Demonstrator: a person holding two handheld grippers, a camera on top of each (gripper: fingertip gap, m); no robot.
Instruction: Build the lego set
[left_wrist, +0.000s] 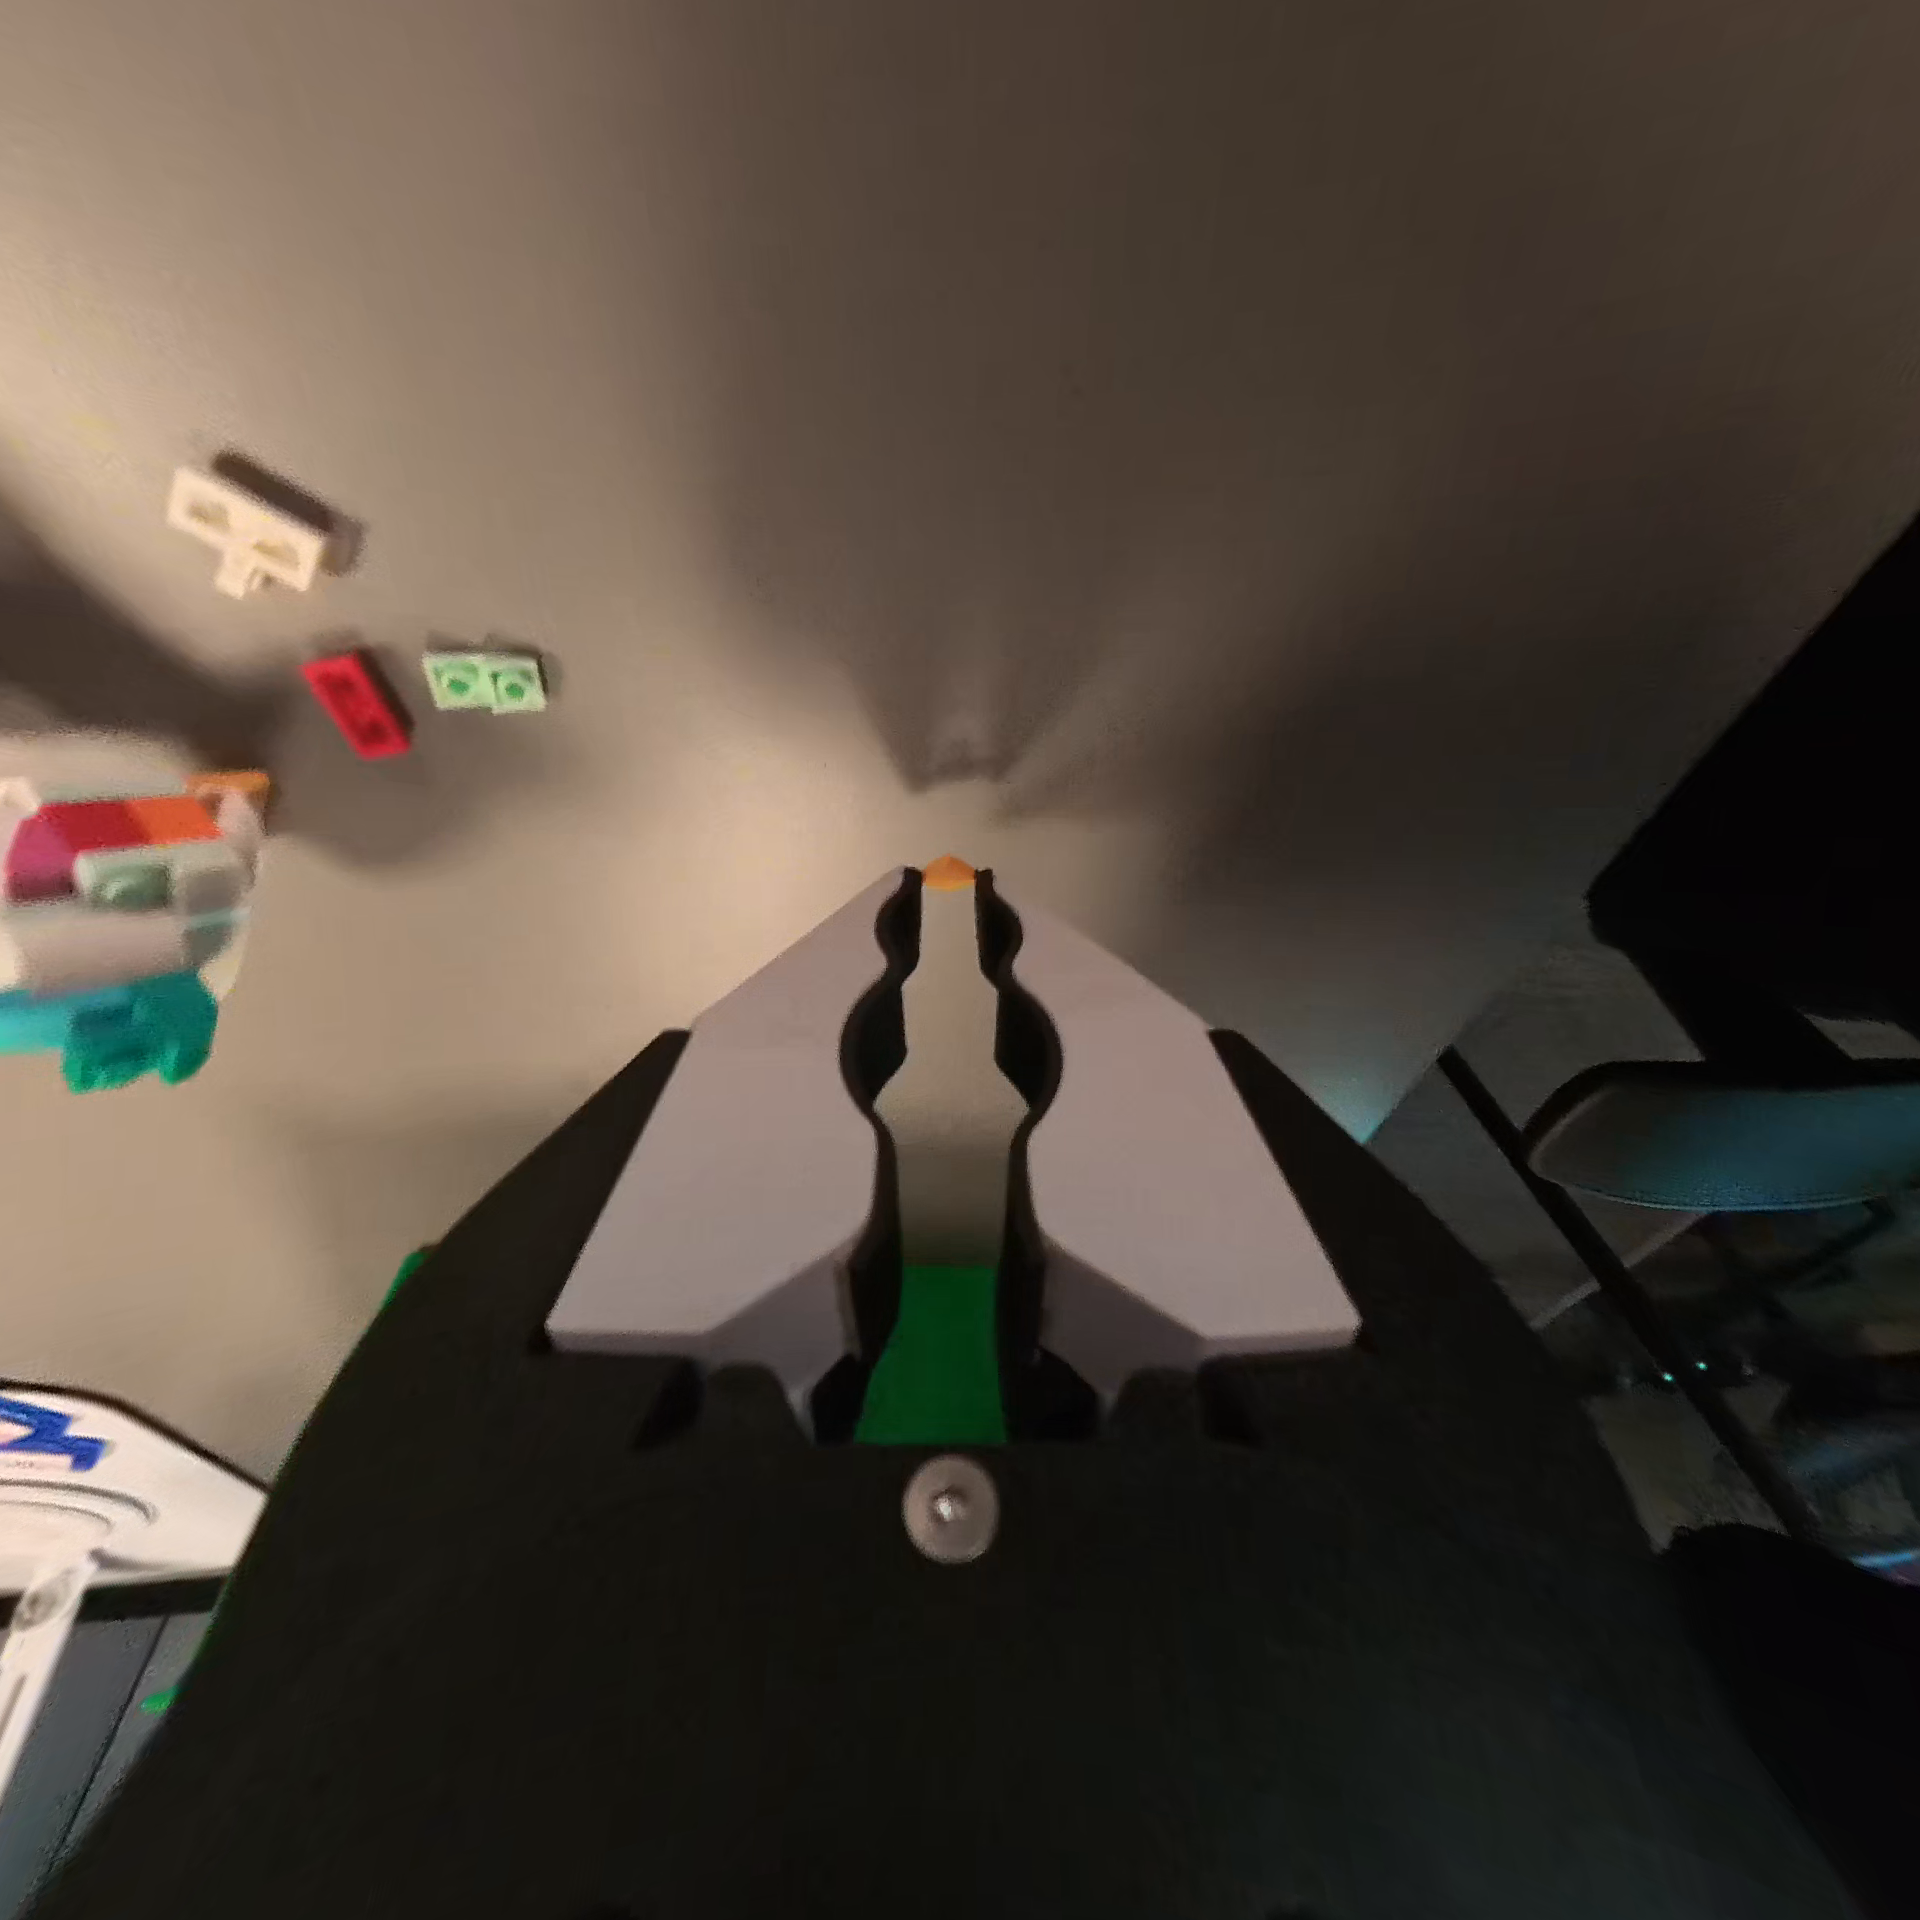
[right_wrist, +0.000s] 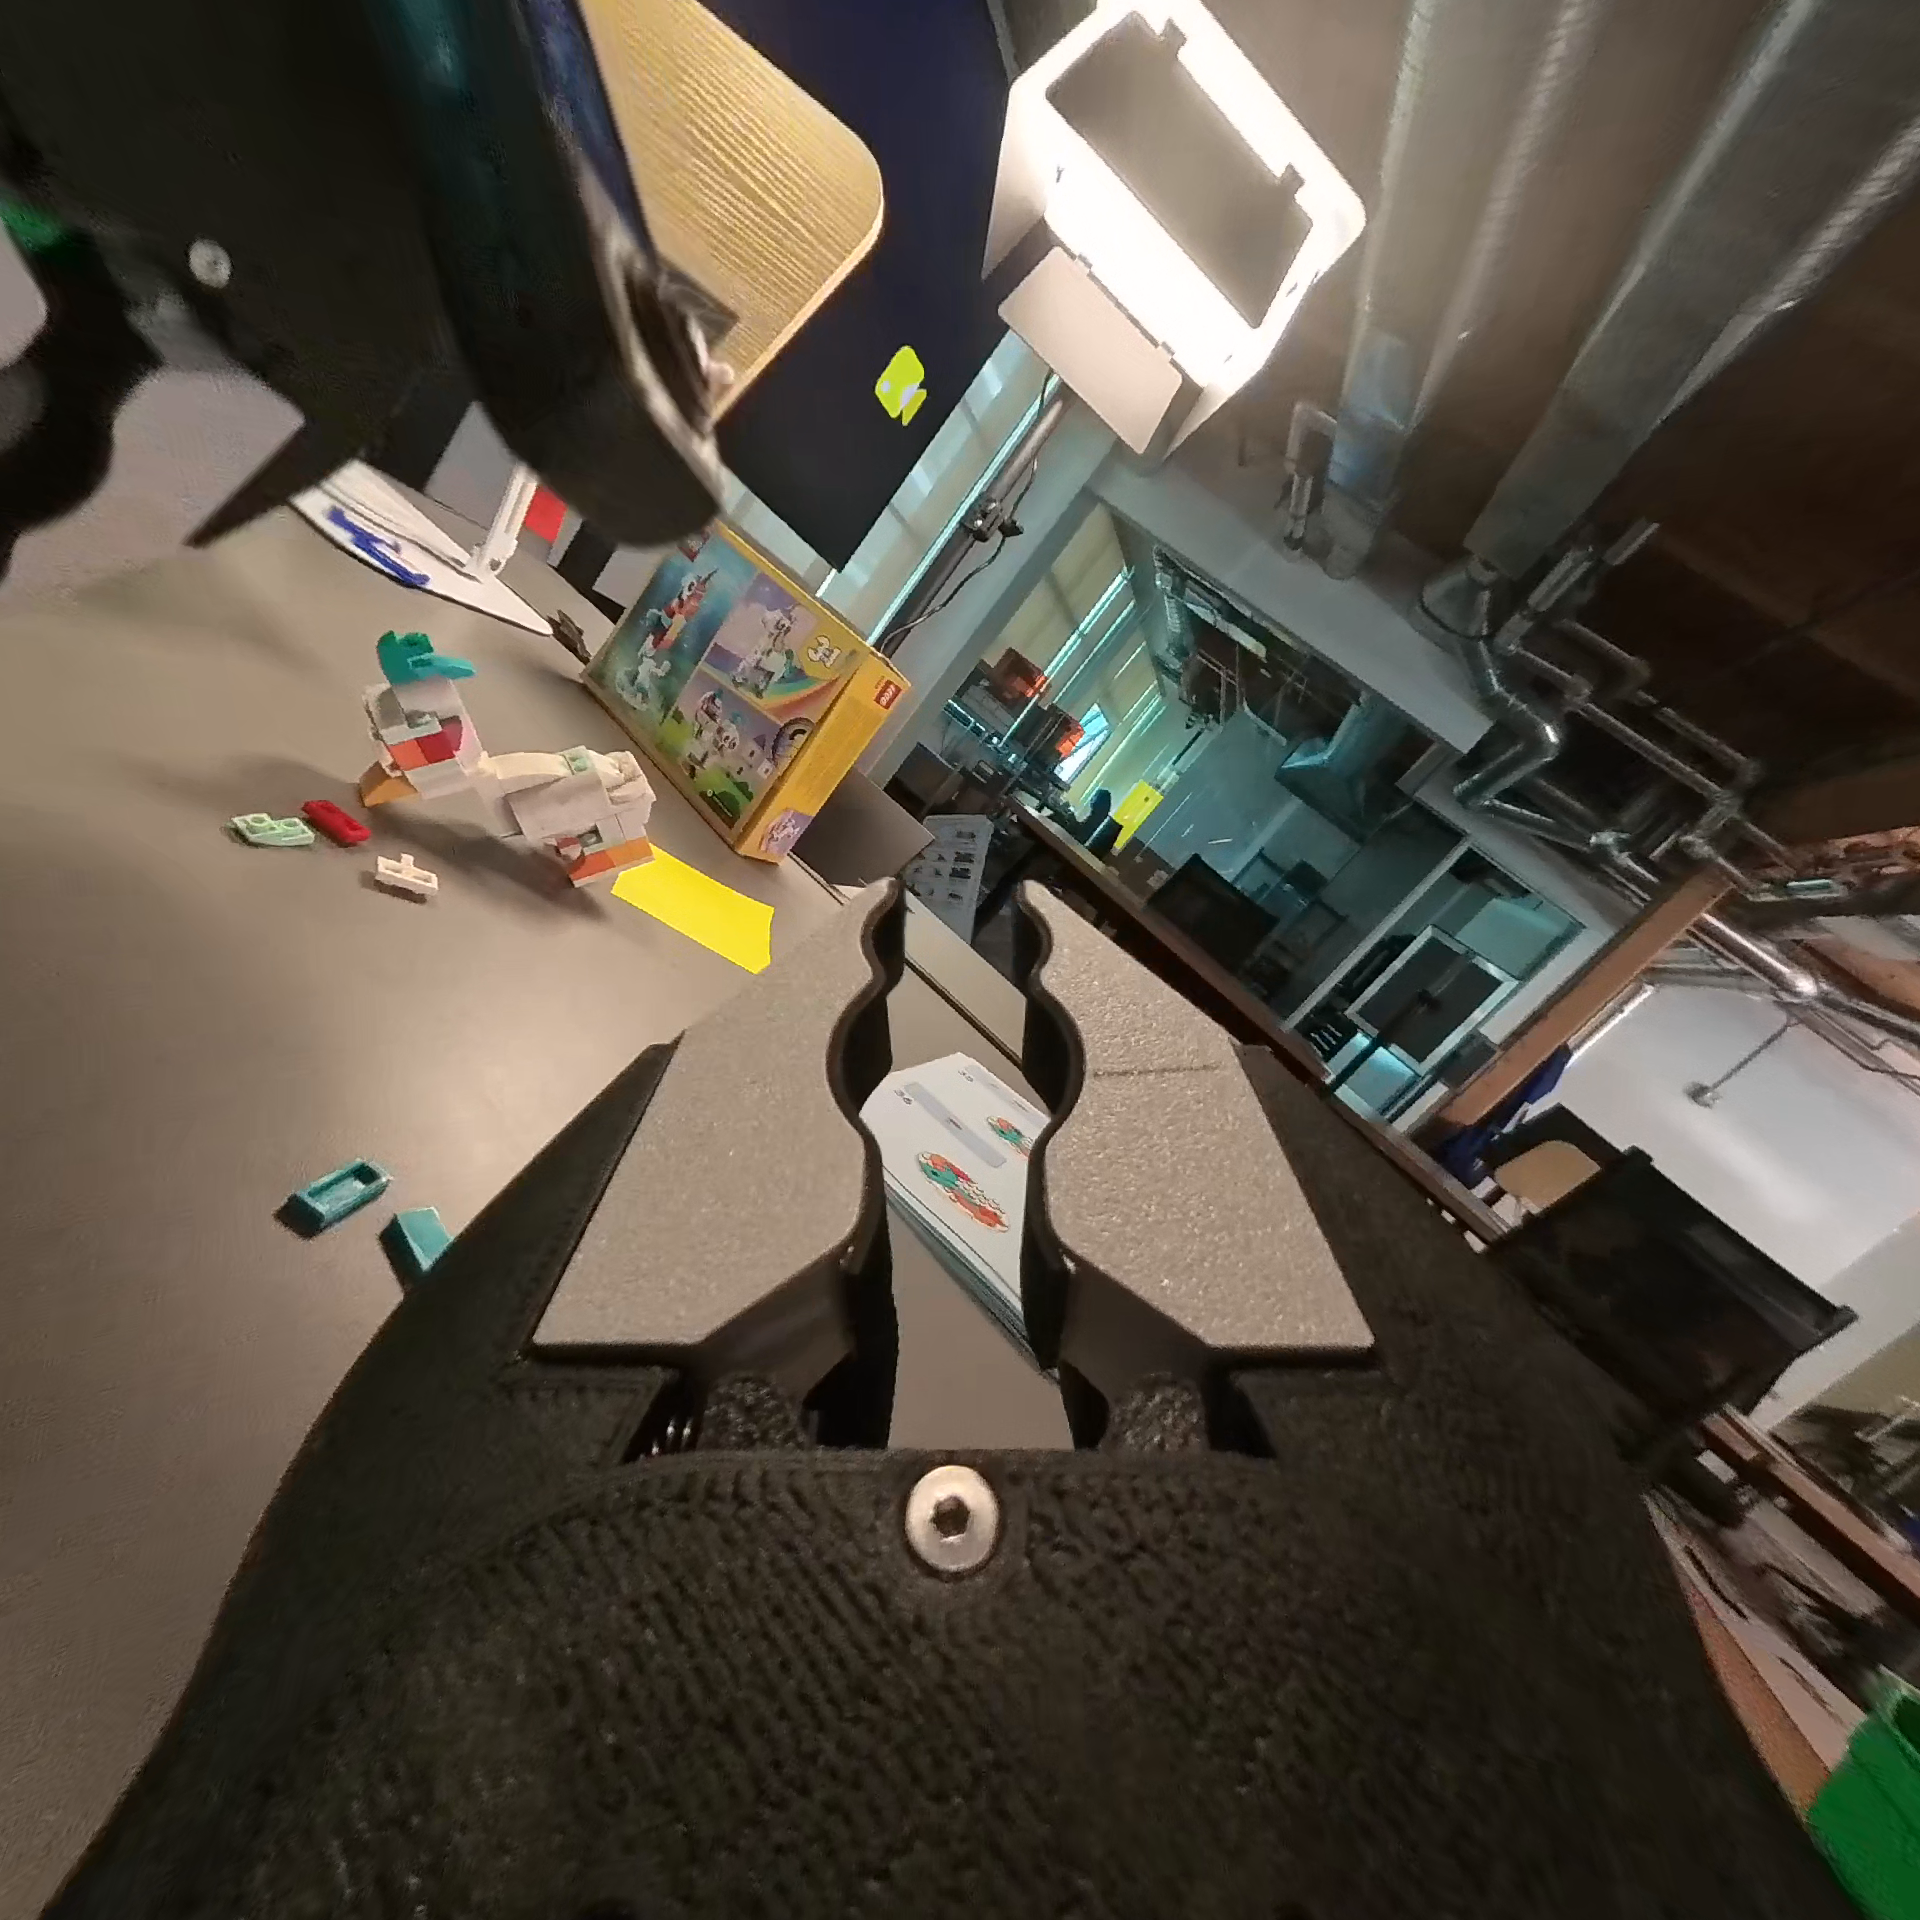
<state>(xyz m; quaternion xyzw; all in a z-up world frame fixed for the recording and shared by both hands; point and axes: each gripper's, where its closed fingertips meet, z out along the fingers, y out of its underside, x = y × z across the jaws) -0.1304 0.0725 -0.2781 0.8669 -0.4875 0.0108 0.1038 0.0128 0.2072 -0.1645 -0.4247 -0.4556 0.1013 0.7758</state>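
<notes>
My left tongs (left_wrist: 947, 881) point down at the grey bench (left_wrist: 935, 416), their tips drawn close and pinching a tiny orange piece (left_wrist: 947, 871) right at the ends; I judge I hold it that far out so it can be pressed onto the model without the tongs fouling the bricks around it. My right tongs (right_wrist: 956, 899) are spread apart and hold nothing, hanging low over the bench and tilted, looking past its far edge into the room. The half-built model (right_wrist: 499, 769), mostly white with a teal top and red and orange parts, stands on the bench well ahead of the right tongs; in the left wrist view it sits blurred at the left edge. Loose pieces lie just beside it, I judge laid out within easy reach: a pale green plate (right_wrist: 272, 828), a red plate (right_wrist: 335, 820) and a white piece (right_wrist: 405, 875). Two teal pieces (right_wrist: 338, 1195) lie nearer, just left of the right tongs. A yellow slip of paper (right_wrist: 696, 906) lies flat by the model's foot. The only container I see is the yellow set box (right_wrist: 743, 696), standing behind the model (whether anything is inside I cannot tell). An open instruction booklet (right_wrist: 956, 1174) shows between the right tongs, near the bench edge.
</notes>
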